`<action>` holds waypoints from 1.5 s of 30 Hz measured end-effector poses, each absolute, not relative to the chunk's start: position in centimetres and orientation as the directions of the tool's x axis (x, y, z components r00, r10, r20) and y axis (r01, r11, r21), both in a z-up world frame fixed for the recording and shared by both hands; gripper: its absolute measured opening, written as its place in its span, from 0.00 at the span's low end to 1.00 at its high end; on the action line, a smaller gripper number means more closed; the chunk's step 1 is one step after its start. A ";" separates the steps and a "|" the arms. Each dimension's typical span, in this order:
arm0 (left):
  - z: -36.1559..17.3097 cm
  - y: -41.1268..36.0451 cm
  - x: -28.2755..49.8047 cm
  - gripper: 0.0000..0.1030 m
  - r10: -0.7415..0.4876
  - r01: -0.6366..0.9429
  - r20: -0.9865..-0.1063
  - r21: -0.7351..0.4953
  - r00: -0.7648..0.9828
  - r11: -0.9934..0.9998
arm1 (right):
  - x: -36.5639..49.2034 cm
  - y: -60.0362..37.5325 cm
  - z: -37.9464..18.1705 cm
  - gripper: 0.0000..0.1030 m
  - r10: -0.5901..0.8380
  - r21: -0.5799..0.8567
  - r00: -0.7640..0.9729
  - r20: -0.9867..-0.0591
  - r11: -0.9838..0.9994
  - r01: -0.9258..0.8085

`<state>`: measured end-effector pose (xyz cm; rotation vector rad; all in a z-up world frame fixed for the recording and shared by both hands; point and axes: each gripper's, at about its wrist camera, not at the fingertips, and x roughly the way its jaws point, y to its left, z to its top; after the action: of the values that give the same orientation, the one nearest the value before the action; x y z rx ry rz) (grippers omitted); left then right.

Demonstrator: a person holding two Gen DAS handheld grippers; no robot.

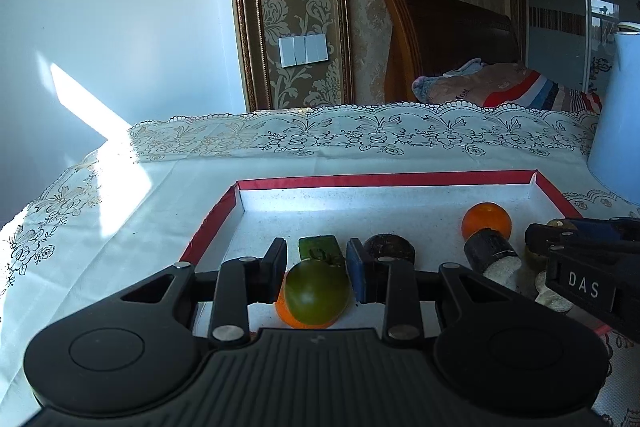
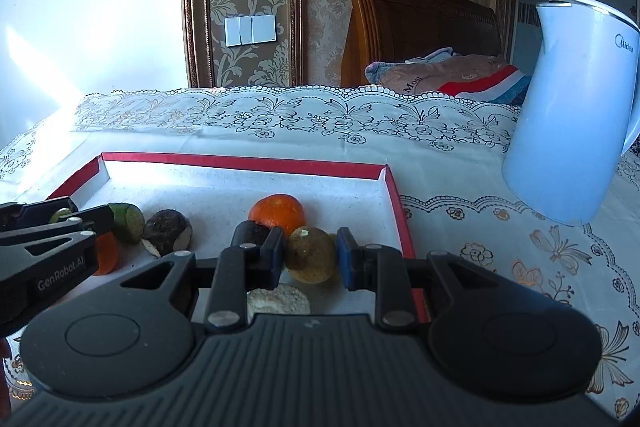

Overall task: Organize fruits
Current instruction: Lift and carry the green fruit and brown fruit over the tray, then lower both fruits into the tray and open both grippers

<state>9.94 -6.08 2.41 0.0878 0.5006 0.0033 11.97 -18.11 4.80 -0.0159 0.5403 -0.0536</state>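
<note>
The round green tomato (image 1: 316, 297) had glossy, smooth skin. The red-rimmed shallow tray (image 1: 384, 179) looked like matt card with a speckled white floor. The white embroidered cloth (image 2: 280, 131) was lacy-edged, and the pale blue plastic kettle (image 2: 576, 115) was smooth.

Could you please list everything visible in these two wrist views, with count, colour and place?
Round green tomato: one, dark green, between the left gripper's fingers.
Round yellowish-brown fruit: one, olive-brown, between the right gripper's fingers.
Whole orange fruit: one, orange, inside the tray.
Shallow red-rimmed tray: one, red edge, white floor, on the tablecloth.
Lace-patterned tablecloth: one, white.
White plastic kettle: one, right of the tray.
Wooden headboard: one, brown, behind the table.
Wall switch panel: one, white.
Left gripper: black, shut on the tomato.
Right gripper: black, shut on the brown fruit.
</note>
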 end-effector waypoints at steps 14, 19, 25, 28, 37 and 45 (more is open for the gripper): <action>2.1 -5.0 10.8 0.31 0.051 -0.029 -0.509 0.051 0.859 0.998 | 12.5 -18.1 4.5 0.39 -0.063 -0.029 0.853 -0.518 0.998 0.056; 2.0 -5.4 10.7 0.34 0.065 -0.034 -0.500 0.072 0.863 0.997 | 12.4 -18.2 4.6 0.51 -0.068 -0.027 0.857 -0.510 0.998 0.063; 2.1 -5.6 10.2 0.47 0.063 -0.028 -0.479 0.079 0.876 0.996 | 12.1 -18.1 4.7 0.64 -0.069 -0.027 0.862 -0.501 0.998 0.064; 2.0 -5.7 10.4 0.47 0.064 -0.024 -0.489 0.088 0.870 0.996 | 12.1 -18.0 4.7 0.72 -0.072 -0.030 0.863 -0.500 0.997 0.067; 1.9 -5.5 10.6 0.54 0.057 -0.021 -0.504 0.076 0.862 0.997 | 12.1 -18.0 4.5 0.78 -0.071 -0.030 0.859 -0.508 0.997 0.064; 2.0 -6.1 10.0 0.63 0.055 -0.007 -0.489 0.101 0.871 0.995 | 11.8 -18.0 4.6 0.90 -0.074 -0.031 0.859 -0.506 0.997 0.067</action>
<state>10.04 -6.08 1.99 0.0967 0.5132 0.0325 11.79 -18.02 4.58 -0.0125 0.5315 -0.0741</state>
